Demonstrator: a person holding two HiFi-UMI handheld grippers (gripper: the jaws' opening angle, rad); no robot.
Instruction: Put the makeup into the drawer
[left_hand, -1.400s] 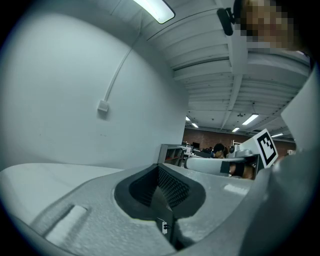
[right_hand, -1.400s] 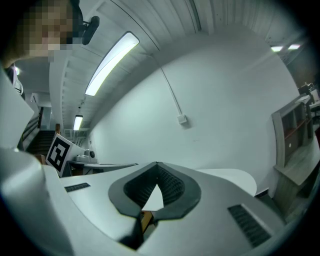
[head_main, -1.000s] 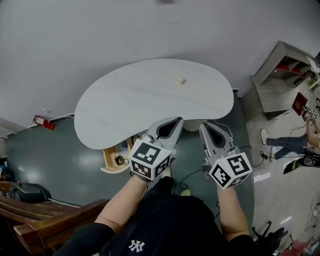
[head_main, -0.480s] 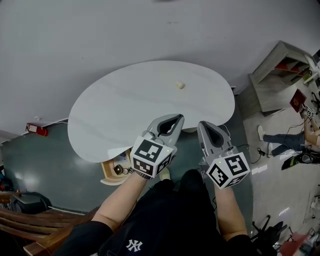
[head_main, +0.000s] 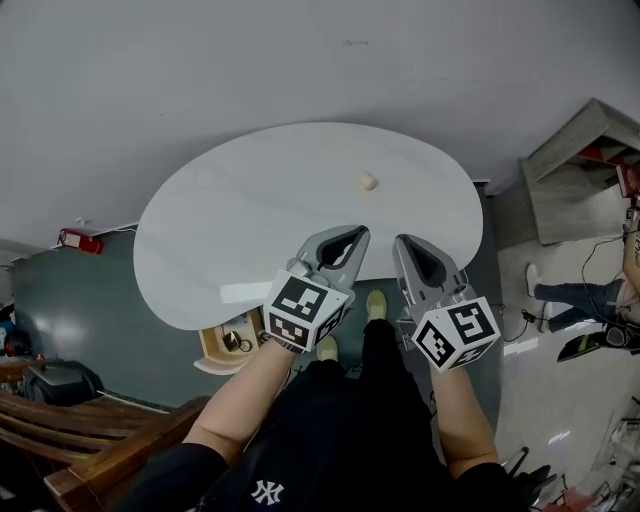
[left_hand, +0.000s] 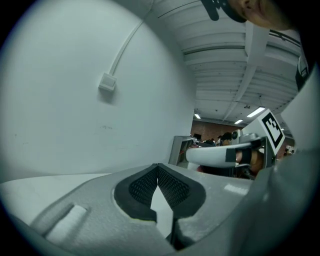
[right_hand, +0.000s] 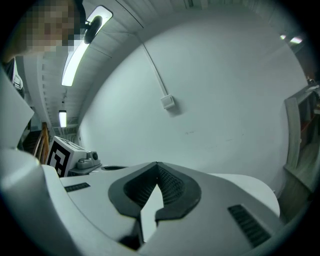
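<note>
Not begun: makeup untouched on table, drawer open below; left gripper, right gripper jaws together, empty.

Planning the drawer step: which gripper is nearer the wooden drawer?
The left gripper; the wooden drawer lies just beside it, the right gripper farther off.

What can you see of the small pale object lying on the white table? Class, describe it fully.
The small object is pale cream and roundish, too small to identify. It lies alone on the smooth white table, a little right of the middle and in the half nearer the wall. Only the tabletop touches it, and nothing lies beside it.
</note>
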